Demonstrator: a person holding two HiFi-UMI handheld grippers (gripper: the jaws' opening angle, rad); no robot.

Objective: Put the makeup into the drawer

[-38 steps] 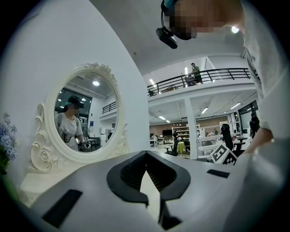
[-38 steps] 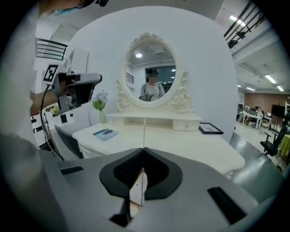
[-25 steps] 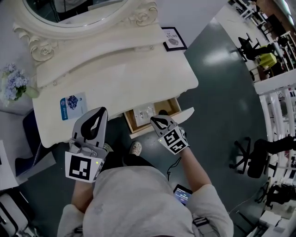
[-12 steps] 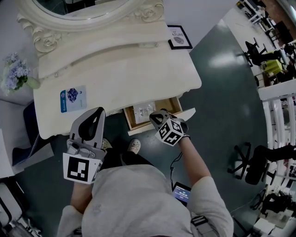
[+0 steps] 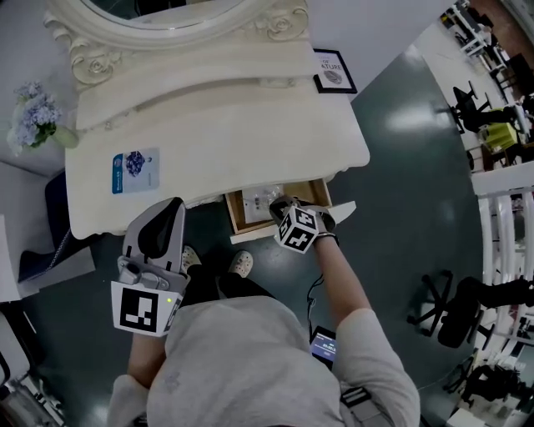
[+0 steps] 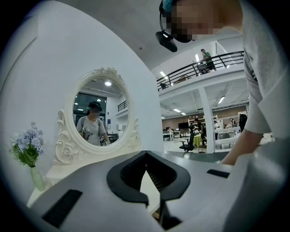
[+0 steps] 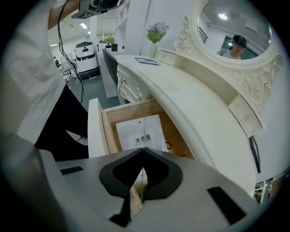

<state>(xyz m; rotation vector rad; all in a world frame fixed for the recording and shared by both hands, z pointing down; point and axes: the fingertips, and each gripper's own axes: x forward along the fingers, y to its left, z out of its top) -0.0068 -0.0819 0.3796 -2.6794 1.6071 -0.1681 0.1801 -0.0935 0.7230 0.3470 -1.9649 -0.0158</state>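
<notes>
Cream worktop (image 5: 250, 133), wooden drawer (image 5: 234, 215) open above grey-green floor (image 5: 400, 192). Left gripper (image 5: 169, 208) pressed together, empty. Right gripper (image 5: 279, 205) pinches a thin sheet (image 7: 144, 133).

Top edge cuts off the mirror (image 5: 167, 10). The sliver (image 7: 145, 129) in the right gripper (image 7: 144, 152) shows edge-on, unidentifiable.

Our left gripper (image 6: 146, 153) sits near the torso, jaws together and empty. Our right arm reaches forward, with the right gripper (image 7: 142, 151) closed on a thin packet (image 7: 145, 133) seen edge-on.
</notes>
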